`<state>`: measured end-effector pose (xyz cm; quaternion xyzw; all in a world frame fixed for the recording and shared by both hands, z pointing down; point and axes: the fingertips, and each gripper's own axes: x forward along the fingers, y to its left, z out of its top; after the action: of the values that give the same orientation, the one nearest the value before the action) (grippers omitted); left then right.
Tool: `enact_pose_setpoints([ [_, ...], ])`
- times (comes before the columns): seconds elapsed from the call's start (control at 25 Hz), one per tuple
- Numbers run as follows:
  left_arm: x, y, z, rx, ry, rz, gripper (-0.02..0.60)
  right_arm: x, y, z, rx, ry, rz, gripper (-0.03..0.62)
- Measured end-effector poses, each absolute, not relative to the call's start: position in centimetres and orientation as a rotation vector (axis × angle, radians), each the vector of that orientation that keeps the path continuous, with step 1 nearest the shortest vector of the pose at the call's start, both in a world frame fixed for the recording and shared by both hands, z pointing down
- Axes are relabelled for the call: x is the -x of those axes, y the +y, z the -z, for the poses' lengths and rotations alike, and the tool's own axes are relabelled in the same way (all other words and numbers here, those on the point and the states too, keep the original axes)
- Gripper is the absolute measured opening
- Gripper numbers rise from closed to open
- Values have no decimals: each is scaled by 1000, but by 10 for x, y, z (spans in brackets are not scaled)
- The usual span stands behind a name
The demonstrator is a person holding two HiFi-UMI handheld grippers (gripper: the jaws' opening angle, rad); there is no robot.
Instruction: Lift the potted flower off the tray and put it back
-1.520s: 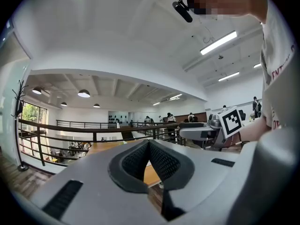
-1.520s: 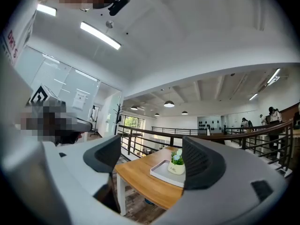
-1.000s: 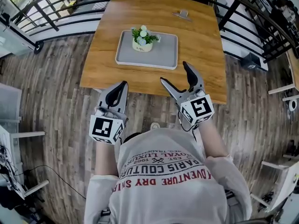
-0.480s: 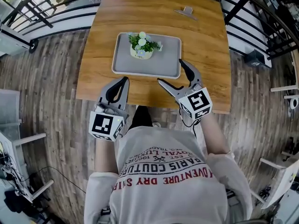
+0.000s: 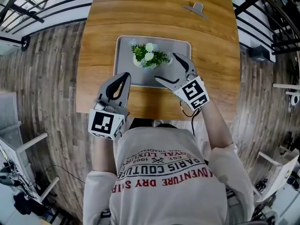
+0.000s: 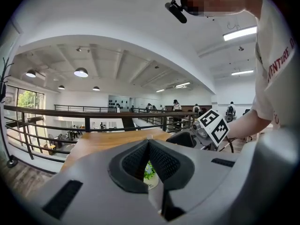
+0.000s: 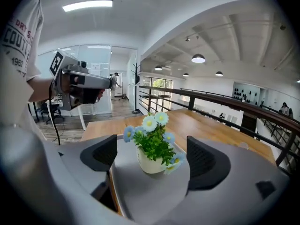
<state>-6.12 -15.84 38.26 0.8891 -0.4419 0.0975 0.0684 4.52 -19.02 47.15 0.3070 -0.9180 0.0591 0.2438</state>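
Right claw (image 5: 165, 66), just opened wide and empty, has closed in on the potted flower (image 5: 149, 57) on its tray (image 5: 123, 60), ready to grip; left claw (image 5: 124, 75) is closed, empty.

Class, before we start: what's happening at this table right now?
A person holds a gripper in each hand over the wooden table. The right gripper, whose jaws have just been opening wide with nothing between them yet, is lined up on the potted flower, which stands on the grey tray. The left gripper hangs shut and empty by the tray's near edge.
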Motion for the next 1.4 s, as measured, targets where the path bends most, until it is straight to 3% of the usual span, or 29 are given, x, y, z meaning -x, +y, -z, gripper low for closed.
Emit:
enact_pose_setpoints([
  [0.48, 70, -198, -437, -2578, -1275, -340, 12, -20, -228, -559, -551, -2389, -234, 456],
  [1.4, 81, -211, -475, -2512, -1275, -381, 12, 12, -239, -586, -474, -2470, -245, 469],
])
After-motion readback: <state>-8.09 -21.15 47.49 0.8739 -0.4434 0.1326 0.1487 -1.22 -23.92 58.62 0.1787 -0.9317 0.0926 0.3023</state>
